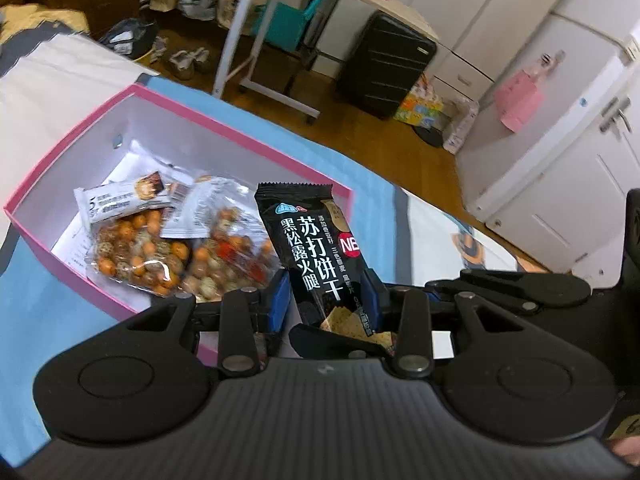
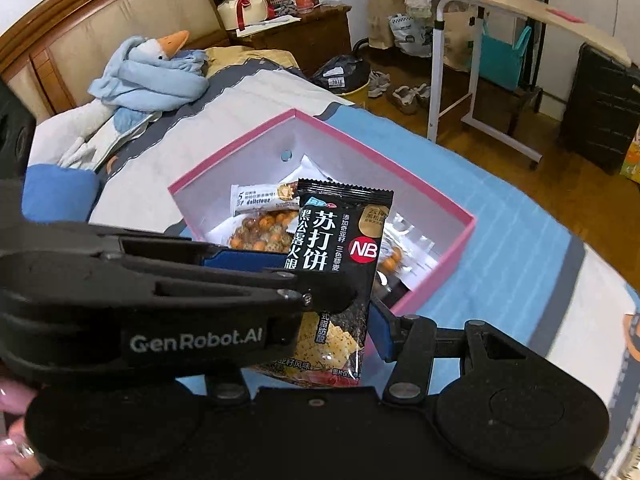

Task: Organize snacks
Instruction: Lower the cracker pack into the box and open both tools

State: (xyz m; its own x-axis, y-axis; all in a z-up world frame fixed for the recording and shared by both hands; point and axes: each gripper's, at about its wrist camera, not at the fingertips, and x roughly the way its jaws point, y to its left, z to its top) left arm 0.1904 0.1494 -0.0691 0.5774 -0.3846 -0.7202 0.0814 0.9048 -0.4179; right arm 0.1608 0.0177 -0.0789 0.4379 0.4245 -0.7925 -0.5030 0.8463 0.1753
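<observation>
A black cracker packet (image 1: 316,248) is held between the pads of the left gripper (image 1: 326,300); a matching packet (image 2: 340,264) is clamped by the right gripper (image 2: 340,312); both are poised above the near edge of the pink box (image 2: 432,280); either packet could be dropped onto the bed (image 2: 520,248) if released short of the box, the left one first if its light hold slips.

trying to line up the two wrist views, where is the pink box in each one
Left wrist view: the pink box fills the left middle, behind the black cracker packet.
Right wrist view: the pink box sits at centre, behind a black cracker packet.
Shared landmark: the white snack bar lying inside the box.
</observation>
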